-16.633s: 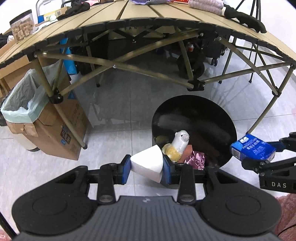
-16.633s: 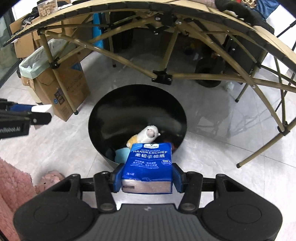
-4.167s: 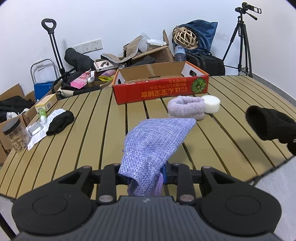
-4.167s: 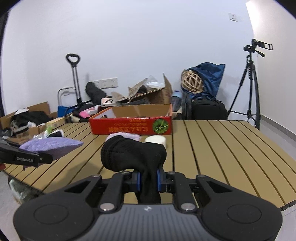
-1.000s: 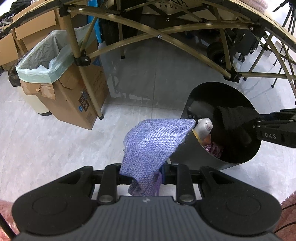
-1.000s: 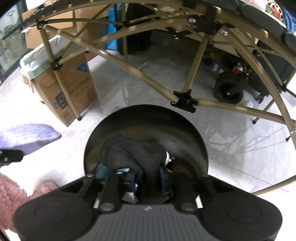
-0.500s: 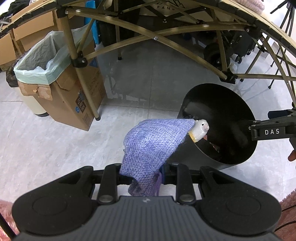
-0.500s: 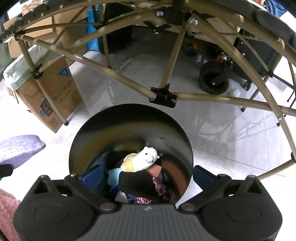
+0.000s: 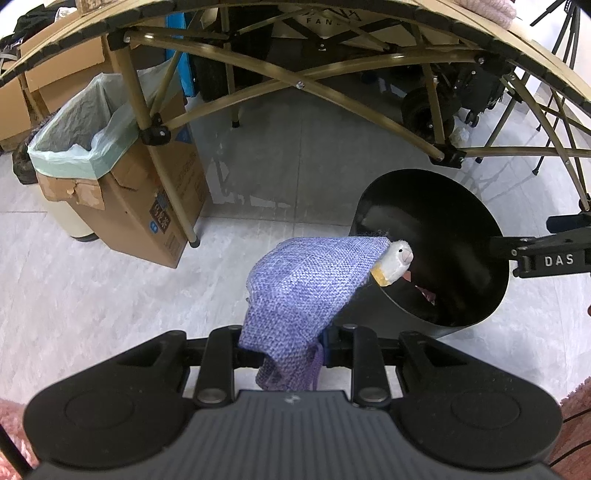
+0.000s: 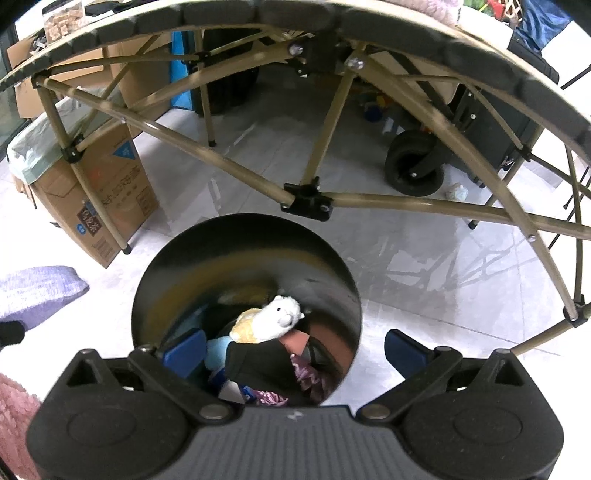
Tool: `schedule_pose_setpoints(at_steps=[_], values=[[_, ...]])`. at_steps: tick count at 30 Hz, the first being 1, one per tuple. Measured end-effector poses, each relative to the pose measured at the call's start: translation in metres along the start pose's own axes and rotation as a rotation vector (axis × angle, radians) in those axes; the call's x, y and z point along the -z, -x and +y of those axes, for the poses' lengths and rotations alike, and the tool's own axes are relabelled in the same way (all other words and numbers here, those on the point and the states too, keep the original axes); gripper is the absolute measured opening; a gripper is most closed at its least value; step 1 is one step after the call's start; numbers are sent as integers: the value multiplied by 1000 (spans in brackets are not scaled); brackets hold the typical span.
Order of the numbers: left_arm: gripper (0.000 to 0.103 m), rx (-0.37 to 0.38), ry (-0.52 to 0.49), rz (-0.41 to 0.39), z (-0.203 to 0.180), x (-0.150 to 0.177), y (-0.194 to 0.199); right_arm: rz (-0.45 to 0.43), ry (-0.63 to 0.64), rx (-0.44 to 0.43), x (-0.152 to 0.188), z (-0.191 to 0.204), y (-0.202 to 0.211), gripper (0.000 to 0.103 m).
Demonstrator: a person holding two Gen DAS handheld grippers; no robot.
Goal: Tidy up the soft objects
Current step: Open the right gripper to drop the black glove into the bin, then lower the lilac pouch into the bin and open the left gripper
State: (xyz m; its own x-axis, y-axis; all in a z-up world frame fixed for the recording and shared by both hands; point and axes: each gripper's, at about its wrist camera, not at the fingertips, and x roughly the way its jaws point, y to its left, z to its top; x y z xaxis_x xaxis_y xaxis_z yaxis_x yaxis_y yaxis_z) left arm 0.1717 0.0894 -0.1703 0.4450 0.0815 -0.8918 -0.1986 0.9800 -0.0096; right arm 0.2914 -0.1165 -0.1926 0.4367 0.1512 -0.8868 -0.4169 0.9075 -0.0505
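Purple pouch (image 9: 303, 284): loose-woven cloth, hung in the left gripper (image 9: 284, 345), pinched near its lower end where the drawstring (image 9: 316, 369) trailed. The body stood up and flopped forward past the fingers, its far tip overlapping the near-left rim of the bin (image 9: 476, 323) in the left wrist view. Judged light, limp and not fragile; the coarse weave looked grippy, so slip seemed unlikely. A pinch on a bunched edge, as here, should be enough; the pouch would likely fold under its own weight and fall where released.

In the right wrist view the pouch (image 10: 37, 291) showed at the far left, outside the bin (image 10: 155, 273), over the floor (image 9: 92, 295). It probably needed to come further right over the opening before release.

Right gripper (image 10: 295, 349): fingers spread wide, nothing between them, held above the bin mouth. The jaws had just been opening. Below them in the bin lay a black sock (image 10: 258, 365), beside a white plush (image 10: 273, 321), a blue pack and some purple foil; all soft, piled loosely.

Farther out: folding table (image 9: 258, 22) frame overhead, and a lined cardboard box (image 9: 122, 206) on the far left by a table leg.
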Motion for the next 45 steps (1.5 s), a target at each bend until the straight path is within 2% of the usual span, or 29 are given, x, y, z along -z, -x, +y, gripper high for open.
schedule_pose_setpoints(at_steps=[12, 24, 35, 45], values=[[26, 18, -82, -51, -32, -8, 16, -40, -75, 55, 18, -44, 29, 103], [26, 71, -187, -60, -82, -28, 8, -90, -159, 95, 29, -81, 52, 103], [26, 109, -283, -48, -130, -47, -10, -128, -257, 146, 39, -115, 68, 103], [26, 115, -336, 21, -161, -58, -38, -132, -280, 160, 46, -127, 72, 103]])
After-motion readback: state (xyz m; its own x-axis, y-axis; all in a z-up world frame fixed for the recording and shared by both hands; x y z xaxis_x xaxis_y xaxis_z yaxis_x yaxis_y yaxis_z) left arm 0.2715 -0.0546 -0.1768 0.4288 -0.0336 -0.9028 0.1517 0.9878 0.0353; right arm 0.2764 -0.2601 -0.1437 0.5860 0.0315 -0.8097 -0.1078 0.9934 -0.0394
